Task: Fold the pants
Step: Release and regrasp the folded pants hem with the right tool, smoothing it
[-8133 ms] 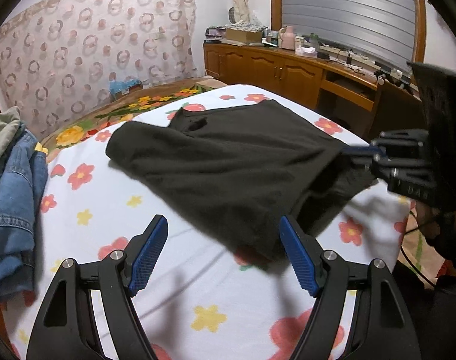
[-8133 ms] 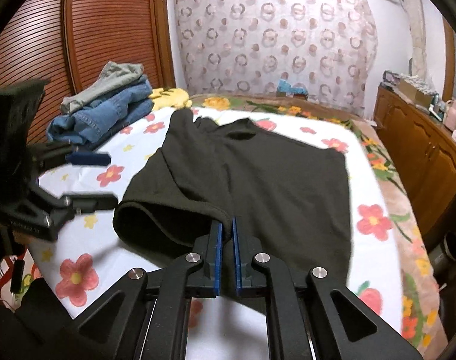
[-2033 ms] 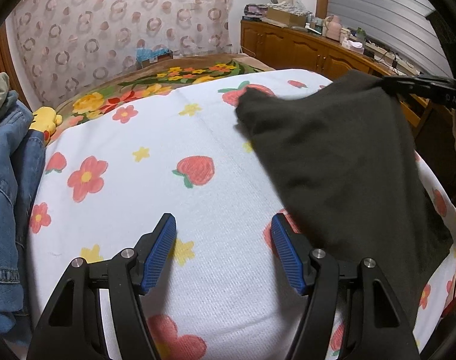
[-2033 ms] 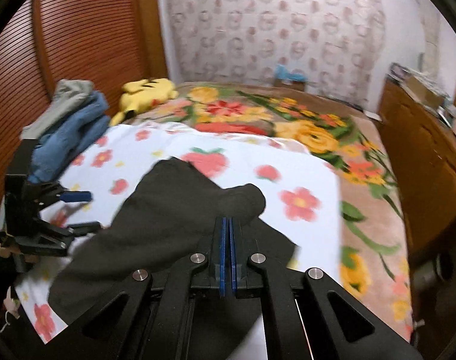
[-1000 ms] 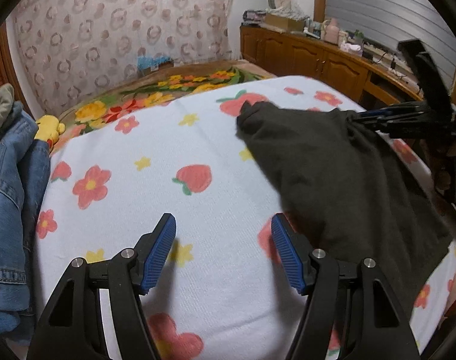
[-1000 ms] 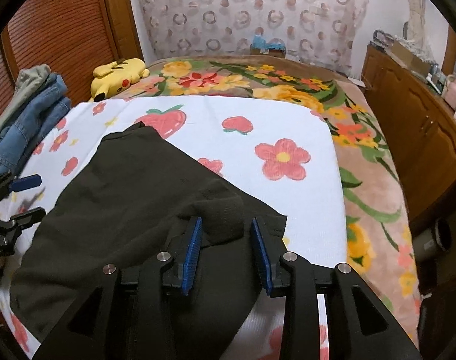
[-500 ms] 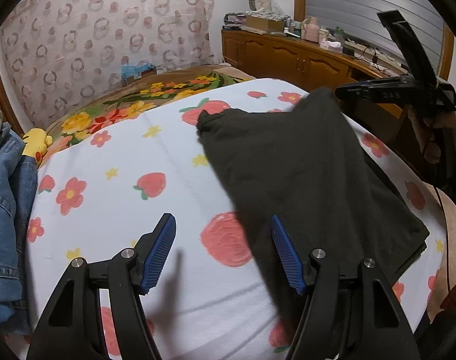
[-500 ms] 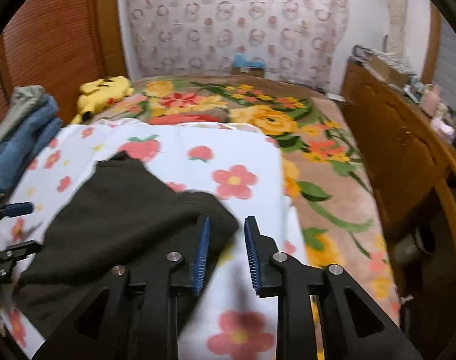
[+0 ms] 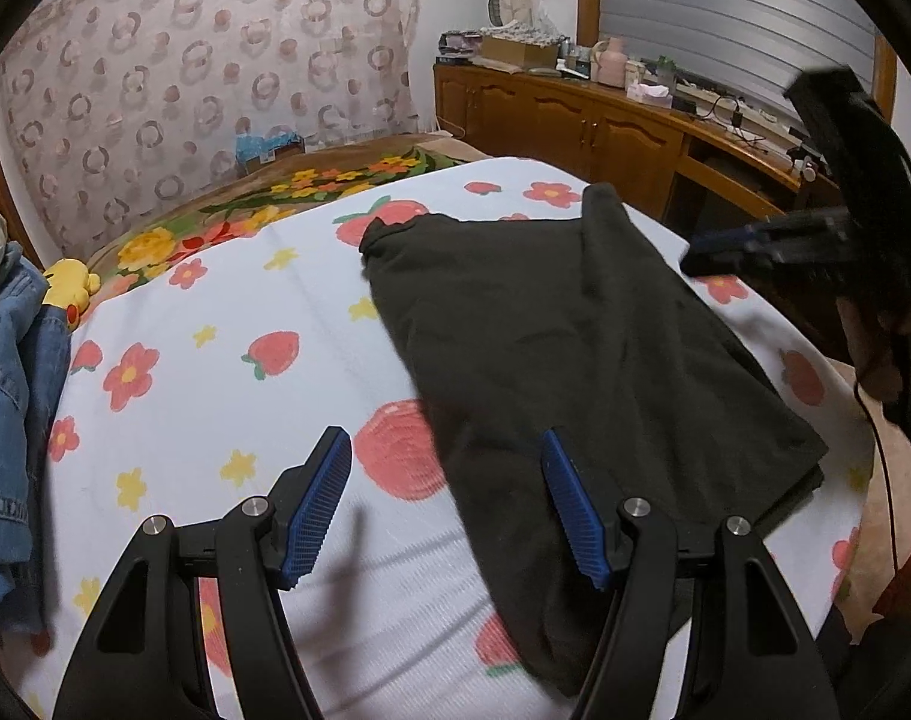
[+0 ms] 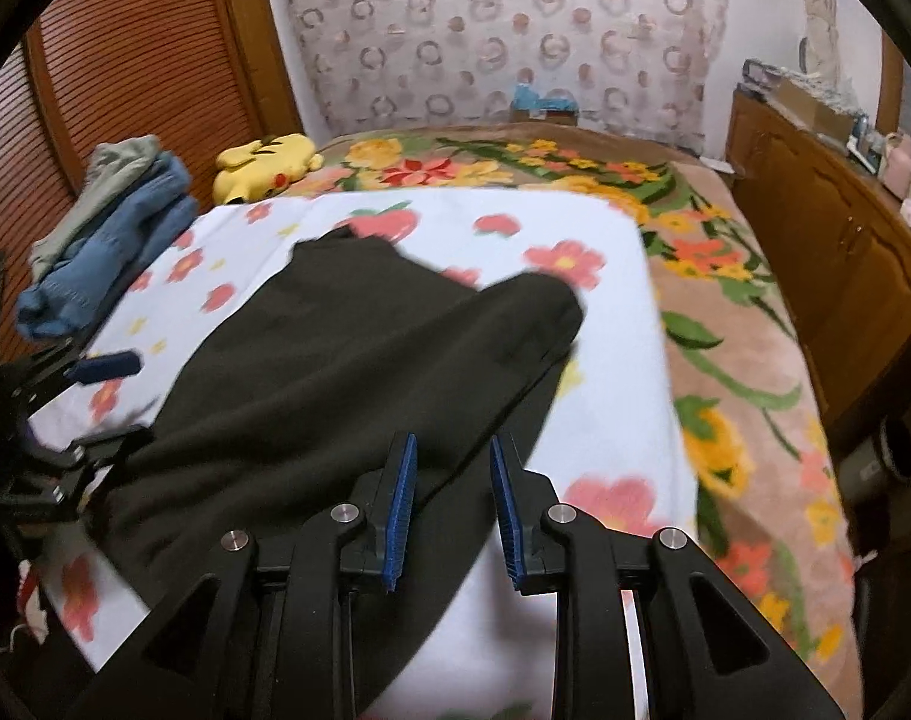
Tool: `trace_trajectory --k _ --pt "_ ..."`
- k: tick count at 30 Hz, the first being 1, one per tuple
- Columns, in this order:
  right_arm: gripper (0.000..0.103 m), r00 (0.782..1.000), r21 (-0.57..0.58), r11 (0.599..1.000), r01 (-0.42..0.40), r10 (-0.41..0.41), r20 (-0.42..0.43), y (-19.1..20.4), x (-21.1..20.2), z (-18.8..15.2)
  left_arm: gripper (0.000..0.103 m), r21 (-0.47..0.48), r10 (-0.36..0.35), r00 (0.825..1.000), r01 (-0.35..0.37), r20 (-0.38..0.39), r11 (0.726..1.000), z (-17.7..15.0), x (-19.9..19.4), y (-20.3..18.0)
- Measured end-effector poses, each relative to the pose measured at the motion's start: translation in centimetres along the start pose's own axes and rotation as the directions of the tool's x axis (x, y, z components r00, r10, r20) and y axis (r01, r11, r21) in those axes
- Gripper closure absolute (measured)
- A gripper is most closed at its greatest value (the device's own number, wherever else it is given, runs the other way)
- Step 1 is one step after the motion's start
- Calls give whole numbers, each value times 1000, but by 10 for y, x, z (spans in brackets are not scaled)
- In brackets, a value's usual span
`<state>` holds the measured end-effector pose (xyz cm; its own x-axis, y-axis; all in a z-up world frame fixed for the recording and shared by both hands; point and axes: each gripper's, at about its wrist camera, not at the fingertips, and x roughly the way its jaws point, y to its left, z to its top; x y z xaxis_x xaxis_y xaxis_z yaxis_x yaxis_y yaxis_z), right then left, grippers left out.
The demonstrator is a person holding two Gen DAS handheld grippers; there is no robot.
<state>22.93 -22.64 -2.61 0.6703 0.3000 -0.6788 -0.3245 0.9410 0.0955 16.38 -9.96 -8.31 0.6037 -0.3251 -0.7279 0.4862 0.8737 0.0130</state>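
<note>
- Dark pants [image 9: 581, 348] folded flat on flowered sheet [image 9: 227, 360], toward its right edge, near corner overhanging slightly.
- Left gripper [image 9: 446, 507] spread wide, empty, above pants' left edge.
- Right gripper [image 10: 452, 507] narrowly parted after closing a little; nothing pinched, over pants' near edge.
- Bare sheet left of pants up to jeans pile [image 10: 107, 240] at far edge.
- Wooden cabinets [image 10: 827, 228] beyond bed's right side.

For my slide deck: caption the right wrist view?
Open right gripper above folded dark pants on a floral sheet.
</note>
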Motion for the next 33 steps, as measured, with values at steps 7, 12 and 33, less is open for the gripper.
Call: trace_trajectory --k 7,12,33 --pt "77 1000 11 1000 -27 27 -3 8 -25 -33 36 -1 -7 1000 7 9 1000 -10 -10 -8" --pt "77 999 31 998 -48 48 -9 14 -36 -52 36 5 -7 1000 6 5 1000 -20 -17 -16" --pt "77 998 52 997 -54 52 38 44 -58 -77 36 -40 9 1000 -10 -24 999 -43 -12 -19"
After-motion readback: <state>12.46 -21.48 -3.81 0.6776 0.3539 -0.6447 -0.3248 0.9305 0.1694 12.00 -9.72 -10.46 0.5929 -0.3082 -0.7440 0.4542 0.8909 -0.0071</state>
